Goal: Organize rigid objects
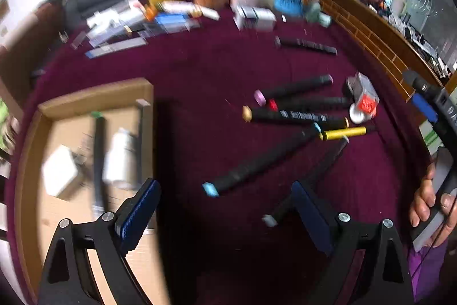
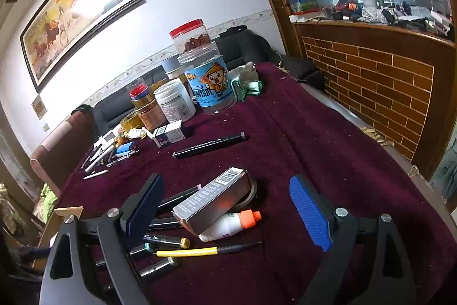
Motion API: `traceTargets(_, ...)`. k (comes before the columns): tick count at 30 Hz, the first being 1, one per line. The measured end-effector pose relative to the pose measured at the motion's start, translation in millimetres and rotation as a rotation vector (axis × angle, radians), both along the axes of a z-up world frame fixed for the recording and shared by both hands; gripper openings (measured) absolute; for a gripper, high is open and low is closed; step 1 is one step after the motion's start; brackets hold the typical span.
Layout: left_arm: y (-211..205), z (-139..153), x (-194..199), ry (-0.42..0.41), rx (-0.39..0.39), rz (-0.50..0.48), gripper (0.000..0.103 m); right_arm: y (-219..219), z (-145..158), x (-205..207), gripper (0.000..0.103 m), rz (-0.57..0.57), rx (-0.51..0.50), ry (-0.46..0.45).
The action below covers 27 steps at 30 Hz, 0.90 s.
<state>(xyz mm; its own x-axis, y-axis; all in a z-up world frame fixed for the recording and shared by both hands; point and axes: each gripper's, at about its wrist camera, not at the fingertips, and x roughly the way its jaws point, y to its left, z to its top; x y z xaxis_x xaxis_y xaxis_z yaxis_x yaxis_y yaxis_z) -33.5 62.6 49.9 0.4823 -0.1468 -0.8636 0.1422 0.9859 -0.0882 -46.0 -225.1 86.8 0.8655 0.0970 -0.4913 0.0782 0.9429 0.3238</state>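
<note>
My left gripper (image 1: 225, 207) is open and empty above the maroon cloth, just right of a cardboard box (image 1: 94, 96). The box holds a black marker (image 1: 98, 159), a white bottle (image 1: 118, 159) and a white block (image 1: 60, 173). Several black markers (image 1: 285, 116) and a yellow pen (image 1: 342, 133) lie ahead of it. My right gripper (image 2: 225, 207) is open and empty over a silver carton (image 2: 211, 199), a white bottle with an orange cap (image 2: 228, 223), a yellow pen (image 2: 205, 250) and several markers (image 2: 165, 240).
Jars and tubs (image 2: 200, 76) stand at the table's far side, with small boxes and pens (image 2: 114, 150) to the left. A lone black marker (image 2: 208, 146) lies mid-table. A brick-pattern wooden counter (image 2: 371, 82) runs along the right. The left view is motion-blurred.
</note>
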Motion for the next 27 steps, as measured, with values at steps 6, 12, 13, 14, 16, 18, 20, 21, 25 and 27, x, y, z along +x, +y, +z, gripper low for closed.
traceTargets(6,-23.7,-20.7,15.0,-0.065,0.154,0.004,0.092,5.4,-1.0,2.9,0.089,0.014,-0.027,0.008)
traceTargets(12,-35.1,-29.5,-1.8,-0.045,0.121,-0.03,0.037,9.2,-1.6,3.0,0.089,0.021,-0.043,0.008)
traceTargets(13,-36.7,-29.7,-6.6,-0.04,0.107,-0.034,0.037,9.9,-2.1,3.4,0.089,0.02,-0.049,0.01)
traceTargets(14,-38.3,-29.8,-10.5,-0.033,0.092,-0.041,0.037,10.8,-2.8,3.9,0.089,0.019,-0.056,0.013)
traceTargets(16,-44.6,-30.2,-12.6,-0.029,0.087,-0.058,0.037,12.1,-3.8,5.2,0.089,0.013,-0.067,0.017)
traceTargets(18,-49.9,-30.3,-7.9,-0.028,0.096,-0.067,0.043,12.6,-5.0,6.5,0.089,0.005,-0.079,0.022)
traceTargets(20,-54.4,-29.0,-1.0,-0.032,0.093,-0.073,0.063,12.6,-6.0,7.0,0.089,-0.003,-0.089,0.024)
traceTargets(21,-56.2,-30.0,2.4,-0.037,0.074,-0.08,0.067,12.7,-6.5,7.6,0.089,-0.01,-0.099,0.025)
traceTargets(25,-58.4,-30.7,-0.6,-0.079,0.051,-0.091,0.049,14.5,-8.5,9.2,0.089,-0.038,-0.145,0.029)
traceTargets(27,-50.5,-27.1,-5.4,-0.064,-0.007,-0.095,0.022,15.5,-9.7,10.8,0.089,-0.048,-0.165,0.034)
